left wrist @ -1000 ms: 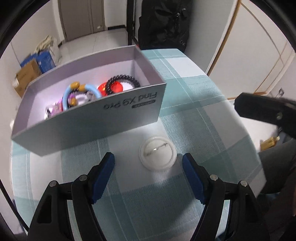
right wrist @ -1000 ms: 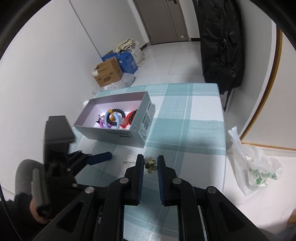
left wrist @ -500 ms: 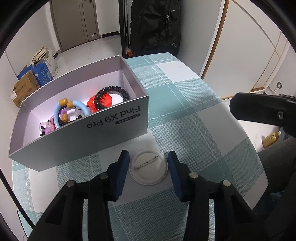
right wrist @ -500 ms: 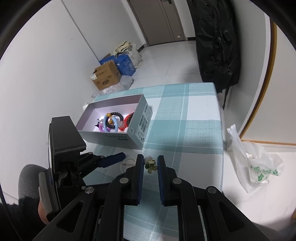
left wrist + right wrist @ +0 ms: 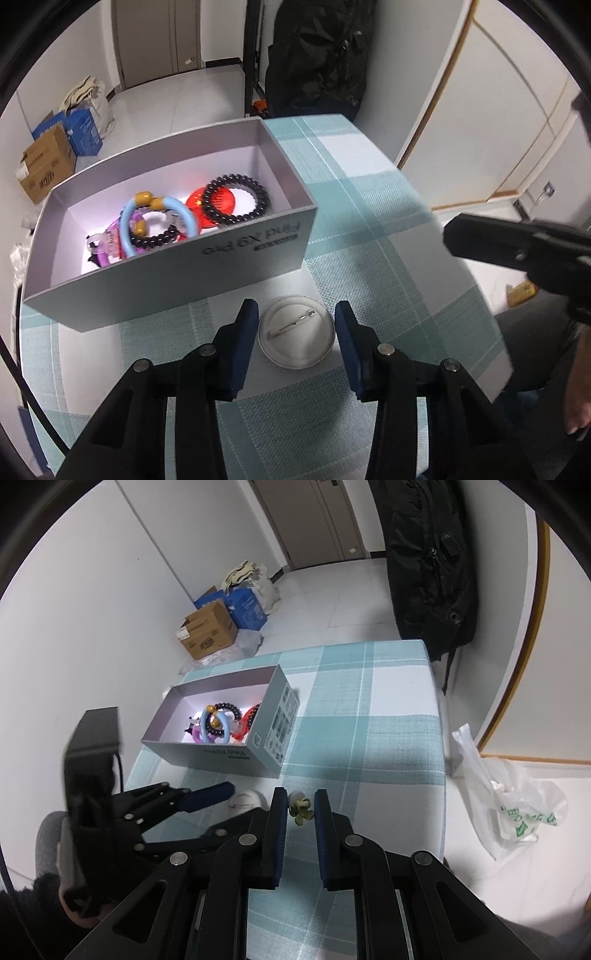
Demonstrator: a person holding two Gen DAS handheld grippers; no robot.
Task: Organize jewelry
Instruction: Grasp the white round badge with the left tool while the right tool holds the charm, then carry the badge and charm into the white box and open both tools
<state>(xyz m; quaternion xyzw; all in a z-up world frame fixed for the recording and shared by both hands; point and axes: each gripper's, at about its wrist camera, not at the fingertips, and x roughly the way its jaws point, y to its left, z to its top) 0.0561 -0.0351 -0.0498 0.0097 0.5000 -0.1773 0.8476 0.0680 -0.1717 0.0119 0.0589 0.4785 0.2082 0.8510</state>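
Checked teal-and-white tablecloth (image 5: 388, 236) filling the middle of both views, white tiled floor (image 5: 332, 587) beyond it at 12 o'clock; black backpack (image 5: 317, 55) hanging at 12 to 1 o'clock past the table's far edge, its lower part cut off behind the cloth; cardboard boxes (image 5: 208, 629) and a blue box stacked at 10 o'clock against the wall; white plastic bag (image 5: 509, 805) on the floor at 3 o'clock in the right wrist view. Grey open box (image 5: 258, 254) at 10 o'clock of the left gripper (image 5: 295, 328), jewelry tangled inside, hair ties and a red piece overlapping, hard to separate. Left gripper closing in just now on the round white pin badge (image 5: 296, 338), pin side up; blue pads flanking its rim, contact not clear. Right gripper (image 5: 301, 808) clamped on a small green flower-like piece (image 5: 301, 809), details too small to read.
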